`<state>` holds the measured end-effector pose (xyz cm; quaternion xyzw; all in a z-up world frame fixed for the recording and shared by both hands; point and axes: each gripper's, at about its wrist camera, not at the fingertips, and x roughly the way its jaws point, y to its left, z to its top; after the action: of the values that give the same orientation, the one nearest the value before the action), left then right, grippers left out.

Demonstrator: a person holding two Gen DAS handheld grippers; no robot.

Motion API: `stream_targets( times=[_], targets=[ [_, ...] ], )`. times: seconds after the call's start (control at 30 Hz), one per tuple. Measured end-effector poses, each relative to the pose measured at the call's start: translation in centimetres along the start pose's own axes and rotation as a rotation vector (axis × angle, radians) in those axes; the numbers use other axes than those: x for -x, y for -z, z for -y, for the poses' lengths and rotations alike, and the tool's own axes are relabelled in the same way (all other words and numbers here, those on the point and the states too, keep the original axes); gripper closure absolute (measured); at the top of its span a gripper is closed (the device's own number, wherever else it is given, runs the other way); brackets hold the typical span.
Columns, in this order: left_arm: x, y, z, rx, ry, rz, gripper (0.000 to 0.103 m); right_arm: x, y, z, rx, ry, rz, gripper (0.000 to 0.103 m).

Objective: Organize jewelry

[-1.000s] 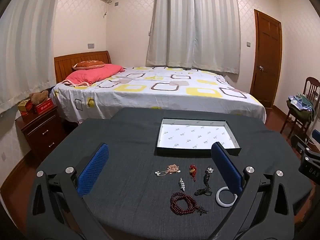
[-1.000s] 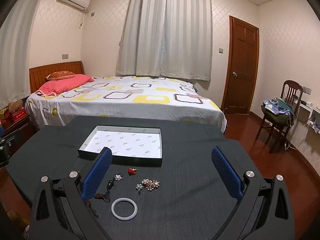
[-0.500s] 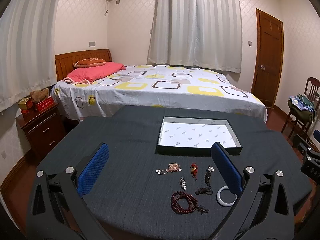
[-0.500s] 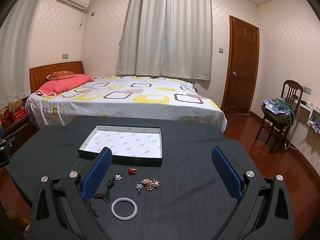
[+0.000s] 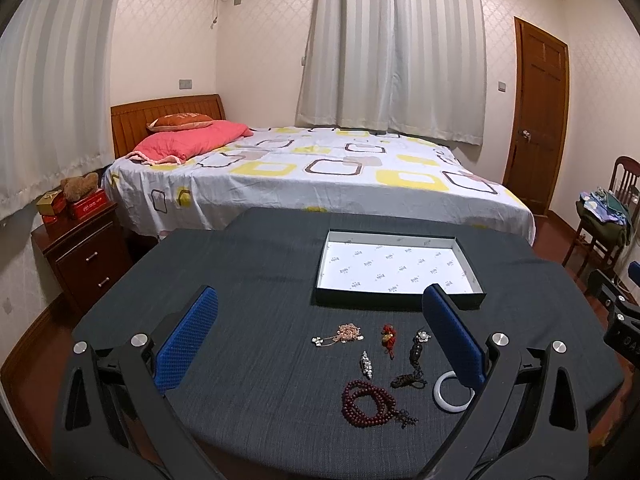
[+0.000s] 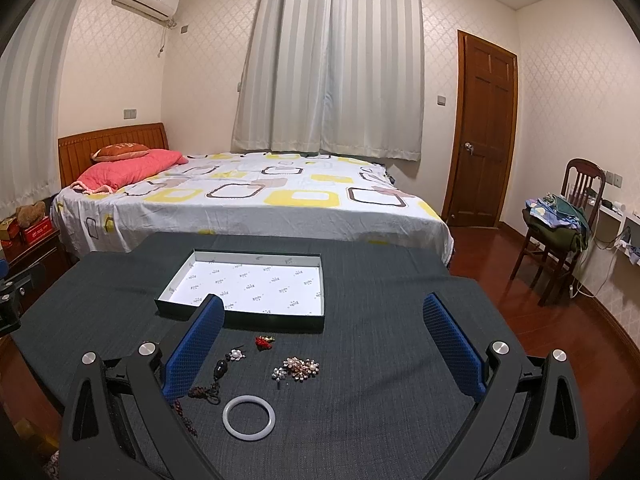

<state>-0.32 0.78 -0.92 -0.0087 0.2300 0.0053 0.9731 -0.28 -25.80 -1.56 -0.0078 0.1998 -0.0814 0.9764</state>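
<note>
Nothing sorted yet by the look of it: box (image 5: 400,270) sitting bare on the tabletop (image 5: 248,280), with the white bangle (image 6: 249,417), red bead string (image 5: 370,398), pearl cluster (image 6: 300,368), red charm (image 6: 264,342) and dark tassel pendant (image 6: 220,372) all loose just in front of it. Left tool (image 5: 320,340) and right tool (image 6: 324,348) both spread wide, gripping nothing, hovering over the pile. Whole job left to do.

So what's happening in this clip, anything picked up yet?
Nothing is held yet. The left gripper and right gripper both hang open above the dark grey cloth-covered table. The shallow white-lined box holds nothing. In front of it lie the white bangle, dark red bead bracelet, pink beaded brooch, small red charm, silver clip and dark knotted pendant.
</note>
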Motion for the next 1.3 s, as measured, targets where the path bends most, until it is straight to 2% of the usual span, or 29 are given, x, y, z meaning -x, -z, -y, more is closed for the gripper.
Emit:
stream_targets(
  times=[1.3],
  targets=[
    [-0.06,0.14,-0.38,0.014,-0.001,-0.012,0.003,-0.44,-0.04,0.2,-0.007,-0.002,0.001,0.006]
  ],
)
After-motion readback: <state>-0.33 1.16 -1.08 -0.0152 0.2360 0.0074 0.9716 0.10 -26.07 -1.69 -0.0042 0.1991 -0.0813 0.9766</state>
